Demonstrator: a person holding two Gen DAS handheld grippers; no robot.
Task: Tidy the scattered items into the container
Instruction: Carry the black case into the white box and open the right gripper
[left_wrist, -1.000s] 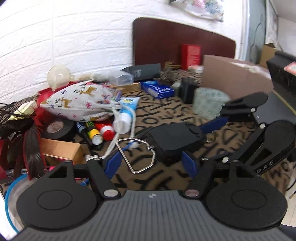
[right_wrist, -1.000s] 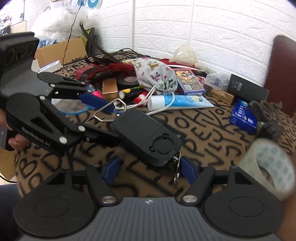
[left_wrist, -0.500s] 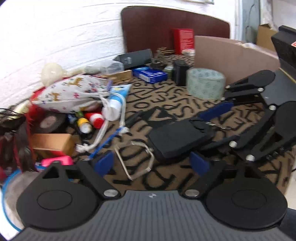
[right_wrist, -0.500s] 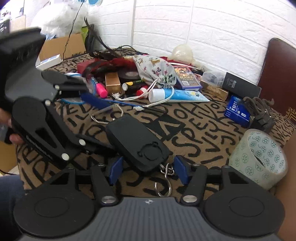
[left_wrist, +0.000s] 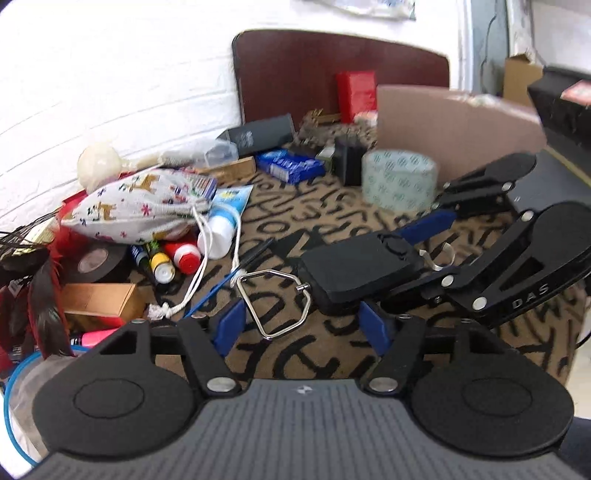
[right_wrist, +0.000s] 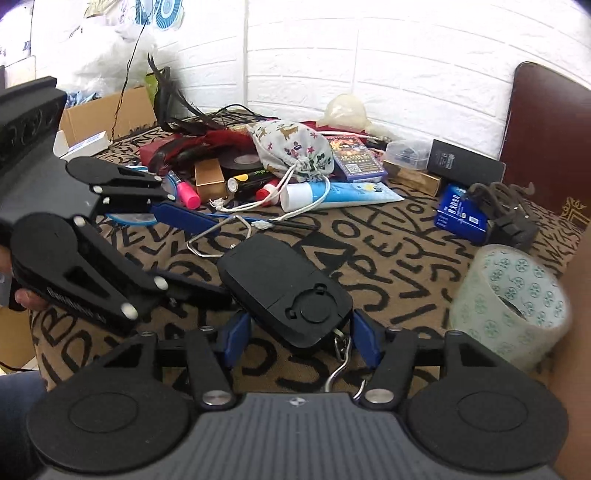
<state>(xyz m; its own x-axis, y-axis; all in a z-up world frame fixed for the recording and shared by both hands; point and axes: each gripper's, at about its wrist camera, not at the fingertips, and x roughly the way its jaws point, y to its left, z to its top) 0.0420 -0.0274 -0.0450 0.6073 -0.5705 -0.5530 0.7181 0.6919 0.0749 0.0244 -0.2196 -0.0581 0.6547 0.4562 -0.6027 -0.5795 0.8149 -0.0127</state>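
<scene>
- The black hanging scale (left_wrist: 360, 269) lies flat on the patterned brown cloth (left_wrist: 332, 229), near its front edge, with a wire triangle handle (left_wrist: 271, 302) at one end and a metal hook (right_wrist: 341, 360) at the other.
- The left gripper (left_wrist: 304, 326) is at the handle end; its blue fingers (left_wrist: 231, 325) flank the handle and the scale's corner, the jaws closing but not seen pressing.
- The right gripper (right_wrist: 301, 338) straddles the hook end, jaws closing, its blue pads (right_wrist: 364, 341) just beside the scale's body.
- A roll of printed tape (right_wrist: 511, 304) stands near, beside a cardboard box wall (left_wrist: 454, 125).
- Farther back lie a drawstring pouch (left_wrist: 144, 205), a blue tube (right_wrist: 340, 194), paint bottles (left_wrist: 173, 256) and a black tape roll (left_wrist: 98, 262).
</scene>
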